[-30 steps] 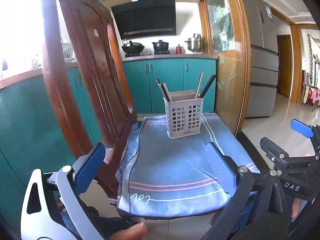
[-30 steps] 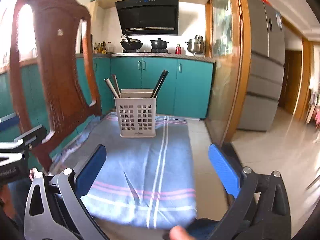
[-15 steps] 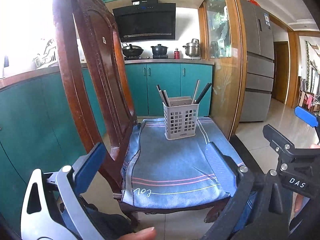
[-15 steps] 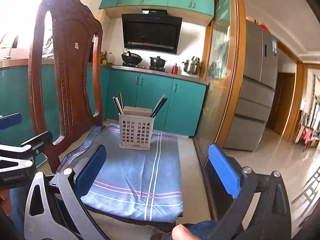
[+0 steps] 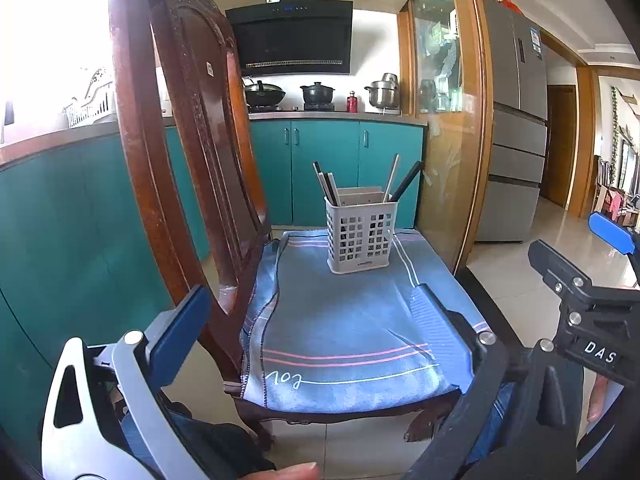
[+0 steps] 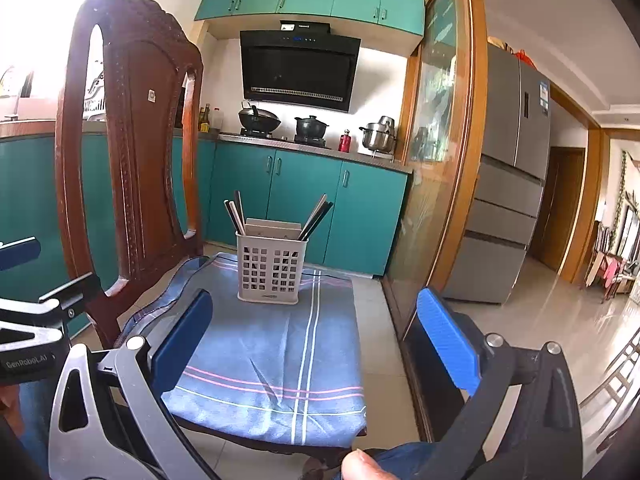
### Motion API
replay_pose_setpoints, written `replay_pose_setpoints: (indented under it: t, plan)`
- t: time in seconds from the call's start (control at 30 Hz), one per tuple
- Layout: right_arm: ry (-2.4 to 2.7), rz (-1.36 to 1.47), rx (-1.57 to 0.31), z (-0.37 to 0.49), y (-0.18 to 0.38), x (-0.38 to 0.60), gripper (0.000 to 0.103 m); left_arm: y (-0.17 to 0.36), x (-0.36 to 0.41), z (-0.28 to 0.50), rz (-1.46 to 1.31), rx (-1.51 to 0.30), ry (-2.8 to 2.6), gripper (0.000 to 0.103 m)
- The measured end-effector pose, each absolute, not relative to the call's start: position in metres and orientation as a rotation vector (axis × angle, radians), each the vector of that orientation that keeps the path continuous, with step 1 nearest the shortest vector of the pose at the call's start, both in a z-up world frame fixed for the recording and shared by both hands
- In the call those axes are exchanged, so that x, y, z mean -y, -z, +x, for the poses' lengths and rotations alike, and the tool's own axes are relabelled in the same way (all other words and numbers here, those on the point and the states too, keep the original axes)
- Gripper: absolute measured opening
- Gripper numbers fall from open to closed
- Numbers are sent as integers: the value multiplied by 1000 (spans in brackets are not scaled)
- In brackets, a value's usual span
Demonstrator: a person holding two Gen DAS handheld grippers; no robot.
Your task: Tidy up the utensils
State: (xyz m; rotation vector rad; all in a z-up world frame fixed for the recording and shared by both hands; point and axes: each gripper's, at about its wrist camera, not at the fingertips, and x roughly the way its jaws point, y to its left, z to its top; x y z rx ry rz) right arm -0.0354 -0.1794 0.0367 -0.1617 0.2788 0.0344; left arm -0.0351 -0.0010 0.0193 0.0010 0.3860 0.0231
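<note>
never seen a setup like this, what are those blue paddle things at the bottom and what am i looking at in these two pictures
Those blue paddles are the finger pads of two clamps that a person carries, one in each hand. Each clamp has a wide-angle camera looking forward along its fingers, so one picture comes from the left hand-held gripper and the other from the right hand-held gripper. Both are open and hold nothing.

Ahead stands a wooden chair with a blue striped cloth over its seat. On the cloth stands a pale slotted utensil basket with chopsticks leaning out on both sides. Nothing else lies on the cloth. Behind is a kitchen with teal cabinets.
</note>
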Motion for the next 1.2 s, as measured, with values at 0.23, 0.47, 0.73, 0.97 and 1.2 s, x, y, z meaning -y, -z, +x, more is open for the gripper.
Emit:
replay_pose_setpoints:
  t: [0.23, 0.47, 0.73, 0.97, 1.2]
  plan:
    - [-37, -150, -296, -31, -34, 183, 100, -16, 6, -32, 11, -401, -8, 99]
    - [-40, -149, -301, -29, -33, 184, 100, -14, 6, -29, 8, -414, -5, 99]
    - [-42, -140, -315, -25, -27, 186, 100, -11, 5, -25, -6, -426, -4, 99]
    - [-41, -138, -335, -18, -22, 187, 100, -3, 9, -19, 7, -445, -6, 99]
    - [-41, -130, -373, -7, -11, 192, 100, 12, 10, -3, -4, -502, -9, 99]
